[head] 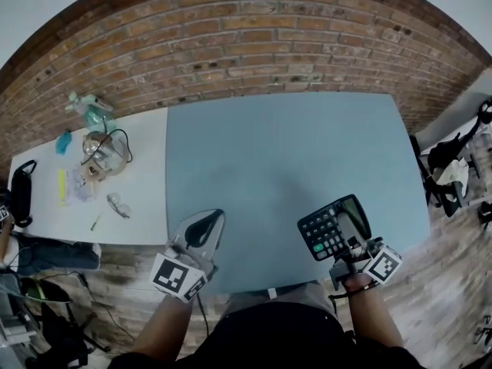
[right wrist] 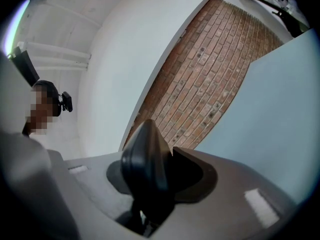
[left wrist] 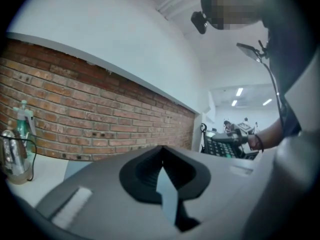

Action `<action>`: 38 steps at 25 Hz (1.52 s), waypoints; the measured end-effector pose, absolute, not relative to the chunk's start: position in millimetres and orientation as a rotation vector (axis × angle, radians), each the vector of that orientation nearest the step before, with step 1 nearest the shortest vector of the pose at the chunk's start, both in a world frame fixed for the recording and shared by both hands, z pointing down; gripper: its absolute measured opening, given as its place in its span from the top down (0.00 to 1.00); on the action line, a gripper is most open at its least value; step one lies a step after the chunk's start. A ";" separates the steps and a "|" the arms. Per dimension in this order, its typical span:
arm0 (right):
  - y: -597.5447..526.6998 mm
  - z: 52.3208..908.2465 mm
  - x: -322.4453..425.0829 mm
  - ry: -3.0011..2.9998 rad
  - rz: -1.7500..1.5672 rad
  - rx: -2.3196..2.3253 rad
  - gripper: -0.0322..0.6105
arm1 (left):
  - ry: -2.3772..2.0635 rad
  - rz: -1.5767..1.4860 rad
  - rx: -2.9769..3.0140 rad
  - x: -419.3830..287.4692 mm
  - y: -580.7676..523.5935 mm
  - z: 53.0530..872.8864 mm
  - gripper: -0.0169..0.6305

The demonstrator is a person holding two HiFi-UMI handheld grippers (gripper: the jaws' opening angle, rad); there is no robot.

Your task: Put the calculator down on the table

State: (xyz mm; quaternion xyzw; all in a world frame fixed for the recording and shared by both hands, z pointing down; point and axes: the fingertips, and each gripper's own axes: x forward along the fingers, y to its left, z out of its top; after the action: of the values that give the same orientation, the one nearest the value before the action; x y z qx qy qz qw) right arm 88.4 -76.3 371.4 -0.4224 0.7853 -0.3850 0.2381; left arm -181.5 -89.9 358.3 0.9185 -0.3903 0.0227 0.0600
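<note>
A black calculator [head: 330,229] with rows of keys and a grey display hangs over the front right part of the blue table [head: 284,152]. My right gripper [head: 350,227] is shut on it. The right gripper view shows the calculator [right wrist: 145,164] edge-on, as a dark rounded slab between the jaws. My left gripper [head: 211,223] hovers over the table's front edge to the left, shut, with nothing in it. In the left gripper view its pads [left wrist: 150,166] meet at the tips, and the calculator [left wrist: 225,146] shows far off to the right.
A white table [head: 146,206] adjoins the blue one on the left. It carries a spray bottle [head: 86,108], a glass jar with a black cable [head: 104,151] and small items. A brick wall [head: 261,44] runs behind. Black equipment [head: 450,160] stands on the right.
</note>
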 end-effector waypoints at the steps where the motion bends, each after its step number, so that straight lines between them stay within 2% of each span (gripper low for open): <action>1: -75.2 371.8 89.3 2.145 -1.058 -1.166 0.74 | -1.171 0.065 2.786 -178.8 -90.7 357.1 0.97; 20: -118.0 339.1 96.8 2.234 -1.029 -0.966 0.74 | -1.265 0.023 2.736 -143.4 -100.6 334.2 0.97; 38: -133.1 368.5 98.5 2.203 -1.140 -0.912 0.74 | -1.354 0.121 2.733 -142.3 -107.4 339.6 0.97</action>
State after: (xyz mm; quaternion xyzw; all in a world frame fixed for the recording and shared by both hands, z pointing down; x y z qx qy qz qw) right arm 98.5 -133.1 368.5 -0.3345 0.8077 -0.4181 0.2468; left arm -142.3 -107.4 339.6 0.8944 -0.4432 0.0397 0.0445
